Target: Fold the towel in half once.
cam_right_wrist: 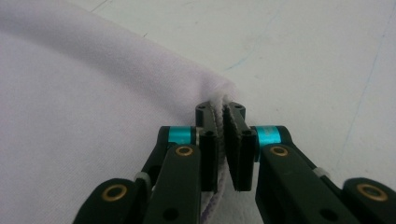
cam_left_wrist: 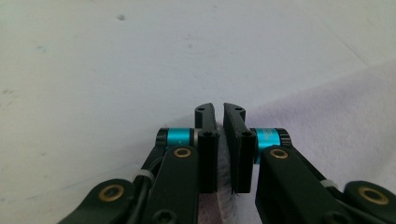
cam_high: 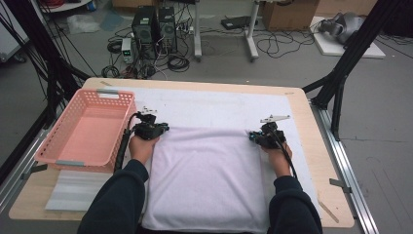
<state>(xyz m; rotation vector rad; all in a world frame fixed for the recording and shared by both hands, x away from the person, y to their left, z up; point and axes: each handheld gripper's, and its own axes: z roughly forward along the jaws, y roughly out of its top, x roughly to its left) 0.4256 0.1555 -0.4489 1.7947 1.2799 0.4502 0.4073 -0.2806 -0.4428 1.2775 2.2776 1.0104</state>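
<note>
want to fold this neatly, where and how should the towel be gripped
By its two far corners, one tool each, coming in from the near side along the table. The towel lies flat, so only thin edges fit between jaws. Left tool and right tool are already shut on those corners.

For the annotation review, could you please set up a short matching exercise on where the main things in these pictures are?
Things:
1. pink basket
2. pale lilac towel
3. left gripper
4. right gripper

Places or states:
a. shut on the towel's far right corner
b. spread flat in the table's middle
c. at the table's left edge
d. shut on the towel's far left corner

Pairs: 1-c, 2-b, 3-d, 4-a
</note>
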